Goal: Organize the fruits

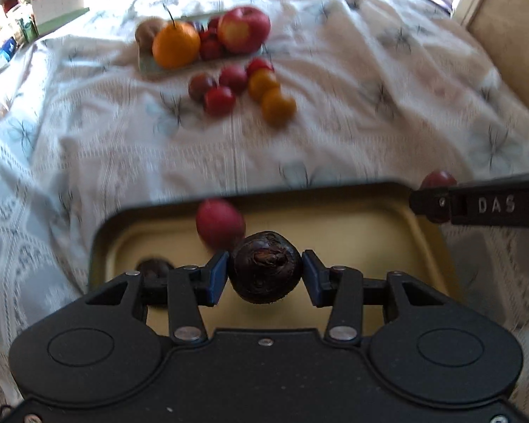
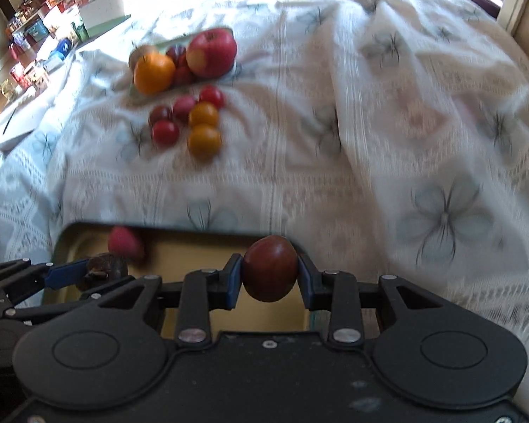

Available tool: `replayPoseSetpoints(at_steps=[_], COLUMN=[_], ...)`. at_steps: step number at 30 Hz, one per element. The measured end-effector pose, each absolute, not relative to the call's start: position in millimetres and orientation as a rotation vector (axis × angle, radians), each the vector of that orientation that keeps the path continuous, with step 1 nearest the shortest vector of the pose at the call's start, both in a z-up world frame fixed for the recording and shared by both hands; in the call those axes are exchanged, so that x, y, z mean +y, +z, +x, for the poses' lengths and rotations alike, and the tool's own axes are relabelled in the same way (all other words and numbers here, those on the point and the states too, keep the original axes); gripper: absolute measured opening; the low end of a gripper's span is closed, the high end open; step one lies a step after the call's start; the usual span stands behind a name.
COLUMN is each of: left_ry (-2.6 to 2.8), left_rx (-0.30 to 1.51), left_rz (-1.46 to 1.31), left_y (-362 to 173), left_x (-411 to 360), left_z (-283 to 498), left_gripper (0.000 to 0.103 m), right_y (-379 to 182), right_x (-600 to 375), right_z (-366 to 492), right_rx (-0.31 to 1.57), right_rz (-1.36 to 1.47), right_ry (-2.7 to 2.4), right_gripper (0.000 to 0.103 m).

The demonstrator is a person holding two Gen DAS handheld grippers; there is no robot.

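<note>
My left gripper (image 1: 265, 272) is shut on a dark wrinkled round fruit (image 1: 265, 271), held over the yellow tray (image 1: 335, 225). A red plum (image 1: 219, 224) and another dark fruit (image 1: 154, 269) lie in the tray. My right gripper (image 2: 269, 275) is shut on a dark red plum (image 2: 269, 268) above the tray's far right edge (image 2: 201, 232); it also shows at the right of the left wrist view (image 1: 437, 190). The left gripper (image 2: 98, 271) shows at the left of the right wrist view. Several small red and orange fruits (image 1: 243, 88) lie loose on the cloth.
A green plate (image 1: 151, 67) at the back holds an orange (image 1: 175, 45), a big red apple (image 1: 244, 30), a kiwi (image 1: 146, 31) and small plums. The white patterned cloth (image 1: 335, 123) covers the surface. Boxes and clutter (image 2: 35, 35) stand at the far left.
</note>
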State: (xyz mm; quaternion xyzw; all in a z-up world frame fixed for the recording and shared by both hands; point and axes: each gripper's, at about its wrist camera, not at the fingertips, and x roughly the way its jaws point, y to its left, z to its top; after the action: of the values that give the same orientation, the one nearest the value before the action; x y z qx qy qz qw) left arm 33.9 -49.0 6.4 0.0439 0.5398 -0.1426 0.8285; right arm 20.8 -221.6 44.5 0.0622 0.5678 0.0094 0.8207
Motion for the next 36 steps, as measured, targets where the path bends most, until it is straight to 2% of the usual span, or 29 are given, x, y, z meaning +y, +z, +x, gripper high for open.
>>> replayPoseSetpoints(at_steps=[7,36], left_ry=[-0.249,-0.174], left_rx=[1.175,1.124], left_rz=[0.139,0.163], left_y=[-13.3,-7.6], left_x=[-50.6,-46.1], left_z=[20.0,13.2], left_gripper=[0.052,0.053], right_y=[29.2,32.2], right_x=[-209.8,-205.7], right_z=[16.3,13.7], right_rx=[1.234,1.207], right_rz=[0.076,0.059], right_ry=[0.053,0.082], right_gripper=[0.035,0.037])
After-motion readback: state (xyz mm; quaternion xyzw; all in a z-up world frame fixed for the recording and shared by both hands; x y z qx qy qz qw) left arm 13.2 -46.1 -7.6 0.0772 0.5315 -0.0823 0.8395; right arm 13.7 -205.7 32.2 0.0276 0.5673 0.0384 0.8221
